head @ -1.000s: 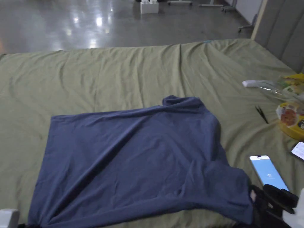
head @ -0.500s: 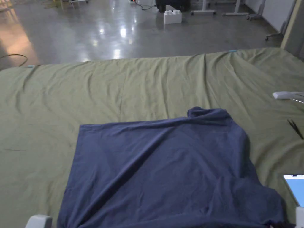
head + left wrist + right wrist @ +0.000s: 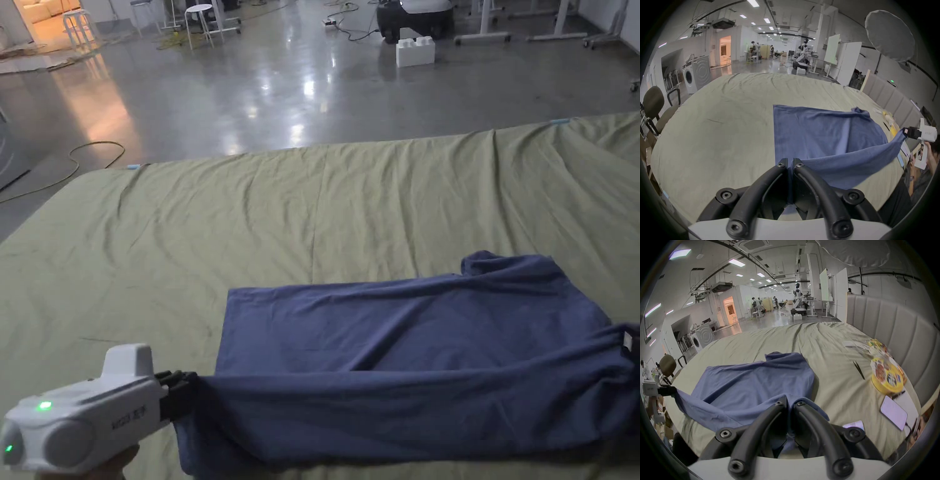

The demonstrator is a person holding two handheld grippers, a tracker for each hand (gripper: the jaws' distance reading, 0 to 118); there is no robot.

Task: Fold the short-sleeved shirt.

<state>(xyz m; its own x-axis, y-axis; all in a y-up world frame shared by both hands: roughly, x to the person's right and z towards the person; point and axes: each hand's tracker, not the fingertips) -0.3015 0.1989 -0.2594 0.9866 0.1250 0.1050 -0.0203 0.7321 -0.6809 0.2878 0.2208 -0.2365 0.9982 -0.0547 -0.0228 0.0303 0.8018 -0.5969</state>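
A dark blue short-sleeved shirt (image 3: 412, 331) lies on the green bedsheet (image 3: 250, 219), its near edge lifted off the bed and stretched between my two grippers. My left gripper (image 3: 184, 390) is shut on the shirt's near left corner (image 3: 790, 178), low at the front left. My right gripper (image 3: 904, 131) is shut on the near right corner (image 3: 790, 415), with cloth pinched between its jaws. The far half of the shirt (image 3: 753, 379) rests flat, one sleeve (image 3: 506, 262) bunched at the far right.
Along the bed's right side lie a yellow snack pack (image 3: 886, 378), a lit phone (image 3: 893, 412), a second phone (image 3: 854, 425) and a black pen-like item (image 3: 859, 369). A padded headboard (image 3: 899, 331) borders that side. Bare sheet stretches beyond and left of the shirt.
The head camera has swung left and up. The shirt's near edge, flat on the bed before, is now raised and pulled taut between both grippers; the left gripper has come up into view.
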